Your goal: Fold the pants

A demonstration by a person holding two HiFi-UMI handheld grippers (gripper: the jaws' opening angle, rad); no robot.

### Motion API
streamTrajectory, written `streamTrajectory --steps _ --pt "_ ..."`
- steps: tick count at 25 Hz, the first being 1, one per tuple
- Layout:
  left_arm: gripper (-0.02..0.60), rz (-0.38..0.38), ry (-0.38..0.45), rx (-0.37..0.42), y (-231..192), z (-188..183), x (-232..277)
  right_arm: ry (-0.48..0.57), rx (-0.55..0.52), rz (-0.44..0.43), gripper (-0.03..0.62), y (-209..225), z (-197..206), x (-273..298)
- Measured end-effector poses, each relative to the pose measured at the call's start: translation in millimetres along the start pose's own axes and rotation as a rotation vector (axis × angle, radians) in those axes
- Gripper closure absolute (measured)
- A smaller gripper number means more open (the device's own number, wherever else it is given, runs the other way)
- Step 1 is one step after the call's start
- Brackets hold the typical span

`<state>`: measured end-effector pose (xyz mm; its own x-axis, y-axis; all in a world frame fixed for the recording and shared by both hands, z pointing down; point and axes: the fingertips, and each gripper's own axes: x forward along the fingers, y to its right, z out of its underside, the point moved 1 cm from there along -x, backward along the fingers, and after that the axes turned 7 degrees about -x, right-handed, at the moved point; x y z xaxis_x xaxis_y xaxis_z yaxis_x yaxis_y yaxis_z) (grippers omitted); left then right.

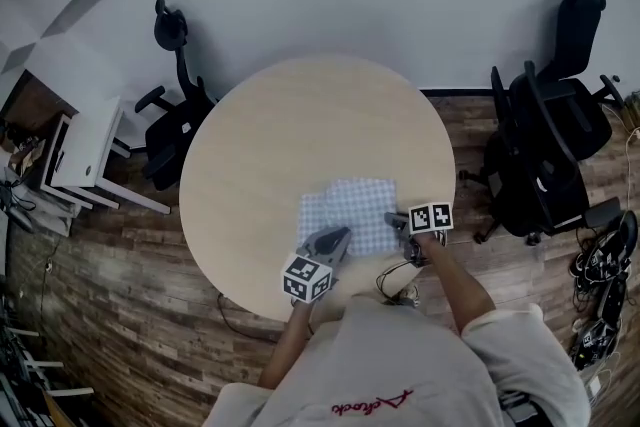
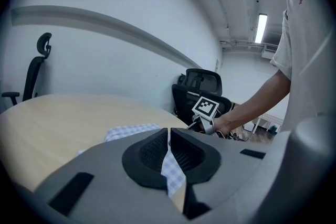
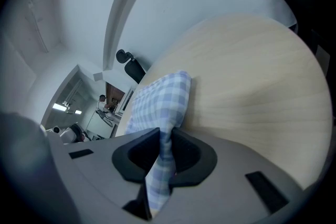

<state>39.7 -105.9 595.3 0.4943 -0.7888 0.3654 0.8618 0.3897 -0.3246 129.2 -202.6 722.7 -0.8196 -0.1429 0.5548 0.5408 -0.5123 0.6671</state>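
Note:
The pants (image 1: 352,212) are a blue-and-white checked cloth, lying folded near the front edge of the round wooden table (image 1: 270,145). My left gripper (image 1: 338,239) holds their near left corner; in the left gripper view its jaws are pressed together on a strip of the checked cloth (image 2: 170,165). My right gripper (image 1: 398,221) is at the near right corner. In the right gripper view the checked cloth (image 3: 160,165) runs down between its jaws, which pinch it. The rest of the pants (image 3: 157,99) lies ahead on the table.
Black office chairs stand at the left (image 1: 175,120) and right (image 1: 545,145) of the table. A white cabinet (image 1: 85,155) is at the far left. Cables and shoes (image 1: 600,285) lie on the wooden floor at the right. The table's far half is bare.

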Motion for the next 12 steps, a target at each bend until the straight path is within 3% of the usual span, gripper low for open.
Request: streamTrajectory --steps 12 --pt "0.538 0.125 -0.025 0.039 37 -10 49 0.096 0.047 0.120 0.520 67 -1 -91"
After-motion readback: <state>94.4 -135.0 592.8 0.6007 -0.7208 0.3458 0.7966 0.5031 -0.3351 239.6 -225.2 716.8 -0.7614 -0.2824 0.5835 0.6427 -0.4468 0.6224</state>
